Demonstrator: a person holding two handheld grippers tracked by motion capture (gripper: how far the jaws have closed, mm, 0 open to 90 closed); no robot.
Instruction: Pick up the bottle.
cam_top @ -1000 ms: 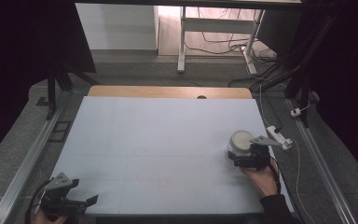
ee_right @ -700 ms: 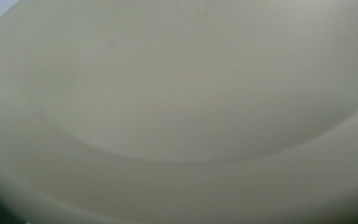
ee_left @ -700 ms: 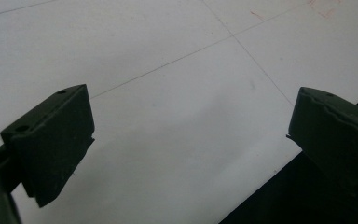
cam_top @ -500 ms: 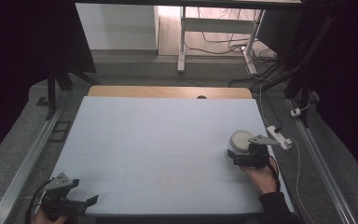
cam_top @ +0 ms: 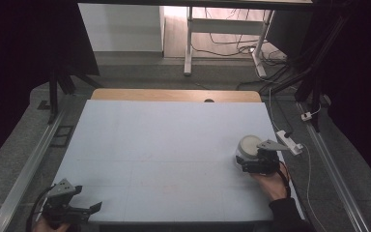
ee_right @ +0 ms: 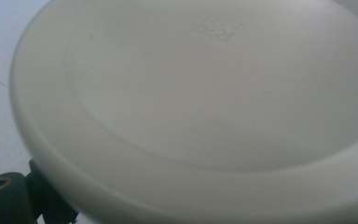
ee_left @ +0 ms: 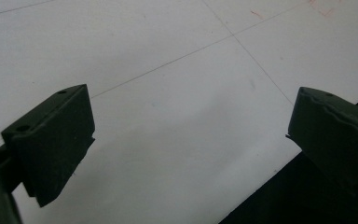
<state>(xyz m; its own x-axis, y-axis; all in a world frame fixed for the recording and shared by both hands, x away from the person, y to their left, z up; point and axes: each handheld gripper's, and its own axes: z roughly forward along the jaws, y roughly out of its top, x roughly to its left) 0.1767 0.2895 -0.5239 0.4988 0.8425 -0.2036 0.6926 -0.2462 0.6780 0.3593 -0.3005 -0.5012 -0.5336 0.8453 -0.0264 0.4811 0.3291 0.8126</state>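
A white round container (cam_top: 248, 145) with a flat lid (ee_right: 214, 93) stands on the pale table top (cam_top: 174, 145) at the right. My right gripper (cam_top: 252, 162) is right up against its near side, held by a hand coming in from the bottom. One black jaw shows wide out under the lid's rim, so the jaws stand open around the container. My left gripper (cam_top: 89, 209) rests at the table's near left corner. Its two fingertips (ee_left: 51, 140) are far apart over bare table, and the gripper (ee_left: 189, 135) is open with nothing between them.
A white power strip (cam_top: 290, 141) with a trailing cable lies at the table's right edge, just past the container. A wooden strip (cam_top: 174, 94) runs along the far edge. Metal rails (cam_top: 34, 159) flank the table. The near table edge (ee_left: 261, 186) passes under my left gripper.
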